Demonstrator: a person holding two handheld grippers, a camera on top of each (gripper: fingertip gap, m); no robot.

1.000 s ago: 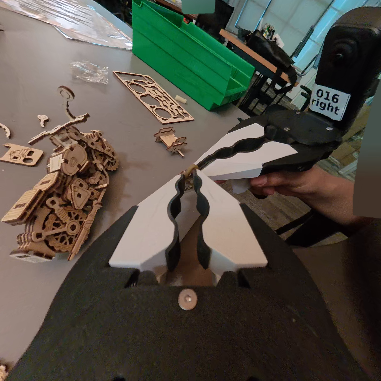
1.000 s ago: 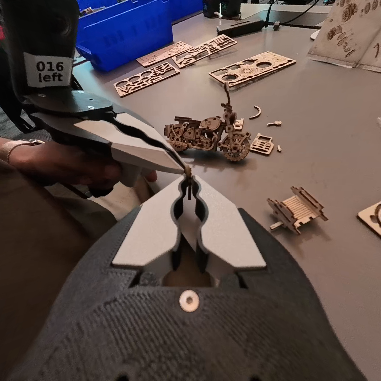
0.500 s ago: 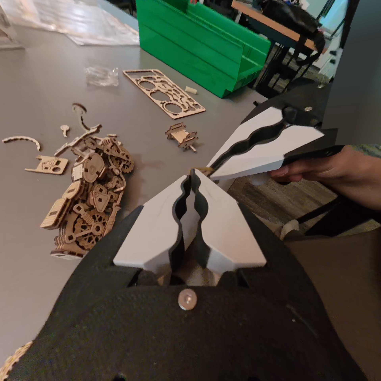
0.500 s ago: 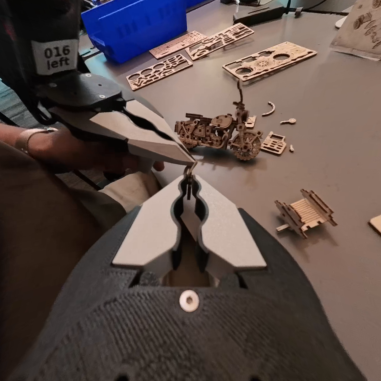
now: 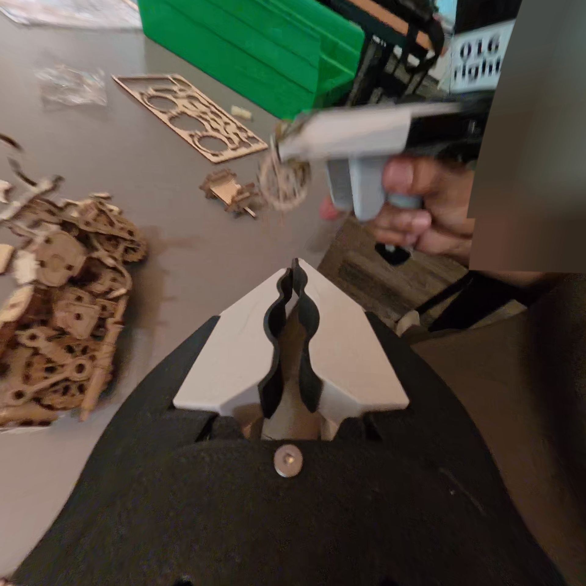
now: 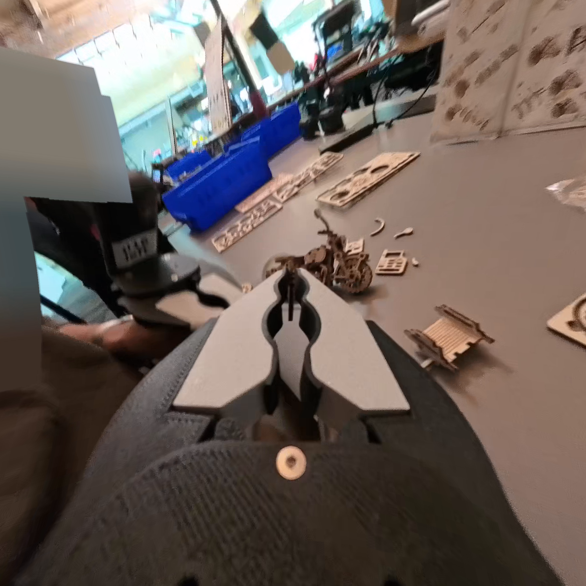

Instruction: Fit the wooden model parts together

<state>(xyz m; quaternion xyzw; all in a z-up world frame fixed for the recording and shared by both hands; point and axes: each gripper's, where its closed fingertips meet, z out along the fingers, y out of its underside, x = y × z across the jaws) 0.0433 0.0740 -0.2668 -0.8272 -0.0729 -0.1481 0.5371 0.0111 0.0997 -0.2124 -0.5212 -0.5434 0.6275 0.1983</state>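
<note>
Left gripper (image 5: 294, 264): fingers pressed together, nothing visible between them. Right gripper (image 6: 290, 275): pinching a thin wooden wheel (image 5: 283, 182), held edge-on above the table (image 6: 475, 247), near the wooden motorcycle (image 6: 329, 266). Small wooden seat part (image 6: 448, 339) lies right of motorcycle.

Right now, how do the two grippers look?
Both alike: the left gripper and right gripper have light grey wedge fingers with wavy black pads, a textured black body and a silver screw. Each carries a white label; a bare hand holds the right one.
</note>
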